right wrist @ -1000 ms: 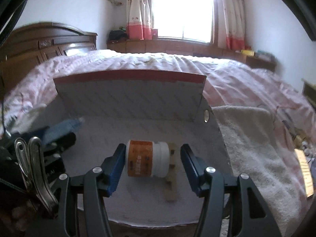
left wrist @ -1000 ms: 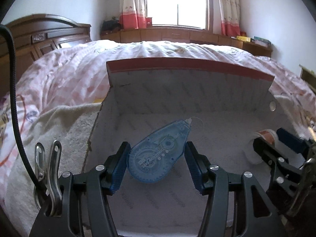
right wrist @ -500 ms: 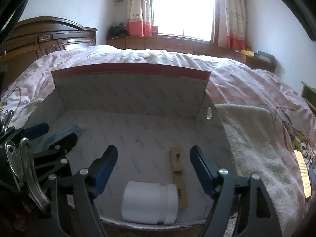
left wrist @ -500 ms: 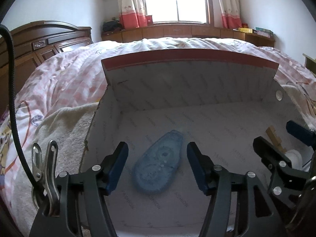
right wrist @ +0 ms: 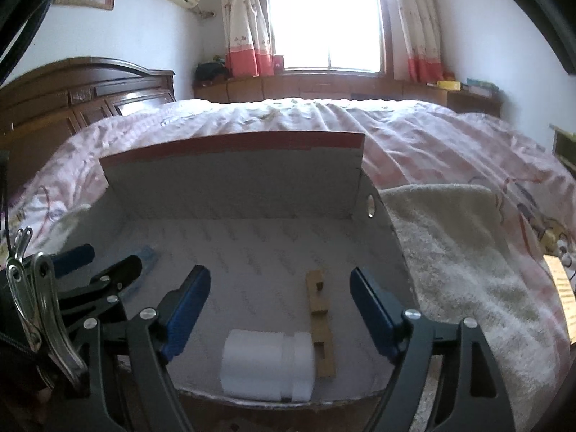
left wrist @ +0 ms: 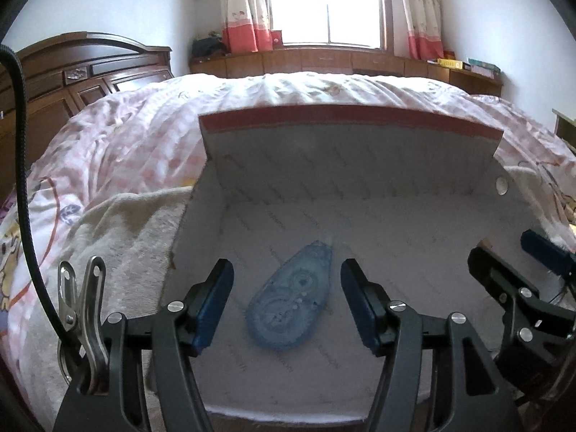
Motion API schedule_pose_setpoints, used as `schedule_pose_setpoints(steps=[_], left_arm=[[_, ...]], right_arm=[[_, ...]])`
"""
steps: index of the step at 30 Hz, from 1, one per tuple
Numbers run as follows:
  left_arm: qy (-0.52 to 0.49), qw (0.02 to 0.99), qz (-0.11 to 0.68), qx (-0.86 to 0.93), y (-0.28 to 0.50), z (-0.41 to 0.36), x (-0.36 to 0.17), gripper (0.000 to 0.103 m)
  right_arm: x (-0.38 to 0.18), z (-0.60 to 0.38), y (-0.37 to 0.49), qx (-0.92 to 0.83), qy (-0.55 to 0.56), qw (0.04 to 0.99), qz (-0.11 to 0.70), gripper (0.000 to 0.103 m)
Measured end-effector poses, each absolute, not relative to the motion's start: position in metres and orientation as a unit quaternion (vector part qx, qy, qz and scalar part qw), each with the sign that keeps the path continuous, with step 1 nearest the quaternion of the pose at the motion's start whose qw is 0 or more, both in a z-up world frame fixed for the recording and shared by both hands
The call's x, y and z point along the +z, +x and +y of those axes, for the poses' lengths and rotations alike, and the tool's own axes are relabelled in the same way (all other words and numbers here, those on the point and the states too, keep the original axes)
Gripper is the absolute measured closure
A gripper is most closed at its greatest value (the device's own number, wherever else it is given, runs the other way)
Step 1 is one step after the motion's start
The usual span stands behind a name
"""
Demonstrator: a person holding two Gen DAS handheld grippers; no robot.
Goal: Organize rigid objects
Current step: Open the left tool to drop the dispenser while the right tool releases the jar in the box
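Note:
A translucent blue correction-tape dispenser point(left wrist: 289, 309) lies flat on the floor of a white cardboard box with a red rim point(left wrist: 345, 122). My left gripper point(left wrist: 287, 271) hangs above it, open, its pads clear of it. A white jar point(right wrist: 266, 363) rests on its side near the box's front edge point(right wrist: 234, 147), touching a notched wooden piece point(right wrist: 318, 316). My right gripper point(right wrist: 280, 275) stands open above them, holding nothing. Each gripper shows at the other view's edge: right gripper point(left wrist: 504, 246), left gripper point(right wrist: 109, 257). The dispenser point(right wrist: 145, 255) peeks out behind the left gripper.
The box sits on a cream towel point(right wrist: 450, 234) spread over a pink checked quilt point(left wrist: 126, 136). A dark wooden headboard point(left wrist: 90, 68) stands at the left. The box's back flap rises upright. A black cable point(left wrist: 21, 180) runs down the left edge.
The left jaws widened and the dispenser dropped from between them onto the box floor. The right jaws spread wide and the jar went down from between them to the box's front edge.

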State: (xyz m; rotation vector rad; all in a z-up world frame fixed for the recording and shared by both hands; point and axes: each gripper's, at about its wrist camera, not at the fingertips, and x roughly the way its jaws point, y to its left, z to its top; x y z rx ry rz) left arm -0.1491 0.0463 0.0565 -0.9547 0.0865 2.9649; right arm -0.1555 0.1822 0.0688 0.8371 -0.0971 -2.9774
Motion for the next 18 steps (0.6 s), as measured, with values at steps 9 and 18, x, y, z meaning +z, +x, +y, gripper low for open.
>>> schedule_pose_setpoints(steps=[9,18], left_arm=[[-0.303,0.017,0.021,0.952,-0.134,0.041,0.072,0.04],[-0.322,0.021,0.005,0.947,-0.113,0.031,0.077,0.04]], right_arm=[[0.081,0.178,-0.14,-0.962,0.27,0.036,-0.034,0.02],[0.091,0.184,-0.117,-0.958,0.279,0.051,-0.051,0.02]])
